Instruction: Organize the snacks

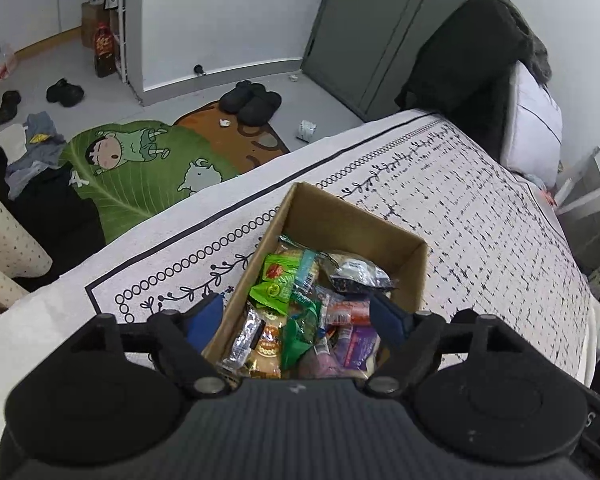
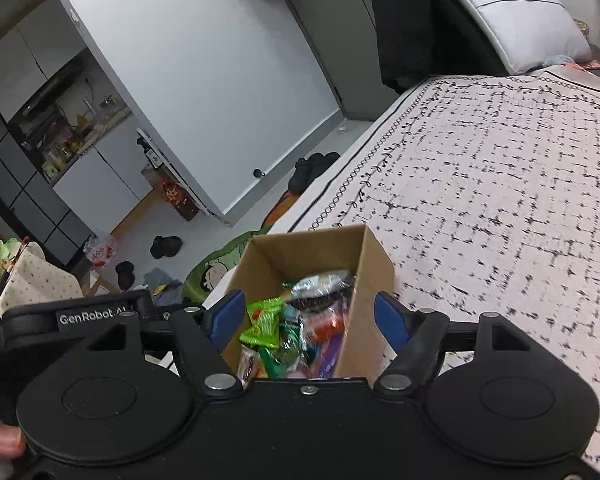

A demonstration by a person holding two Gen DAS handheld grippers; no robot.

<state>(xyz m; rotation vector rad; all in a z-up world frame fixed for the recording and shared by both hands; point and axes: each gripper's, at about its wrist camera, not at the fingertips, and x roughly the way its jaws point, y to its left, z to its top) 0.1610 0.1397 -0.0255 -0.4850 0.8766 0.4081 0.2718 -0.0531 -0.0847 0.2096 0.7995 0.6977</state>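
Note:
An open cardboard box [image 1: 340,216] stands on the bed's patterned blanket [image 1: 480,208], filled with wrapped snacks: green packets [image 1: 278,284], a dark crinkled bag [image 1: 356,276] and a purple pack [image 1: 356,348]. My left gripper [image 1: 297,318] hovers open over the box's near end. Its left finger is outside the left wall and its right finger is over the snacks, and it holds nothing. In the right wrist view the same box [image 2: 300,252] sits between the blue pads of my right gripper [image 2: 310,318], which is open, empty and straddling both side walls. Green packets [image 2: 264,320] show inside.
The bed's edge runs left of the box, dropping to a floor with a green cartoon rug [image 1: 140,168], black slippers [image 1: 252,102] and a clothes pile [image 1: 36,152]. A grey pillow [image 2: 516,12] and a dark garment [image 1: 460,60] lie at the bed's head. A thumb [image 2: 4,440] shows at the bottom left.

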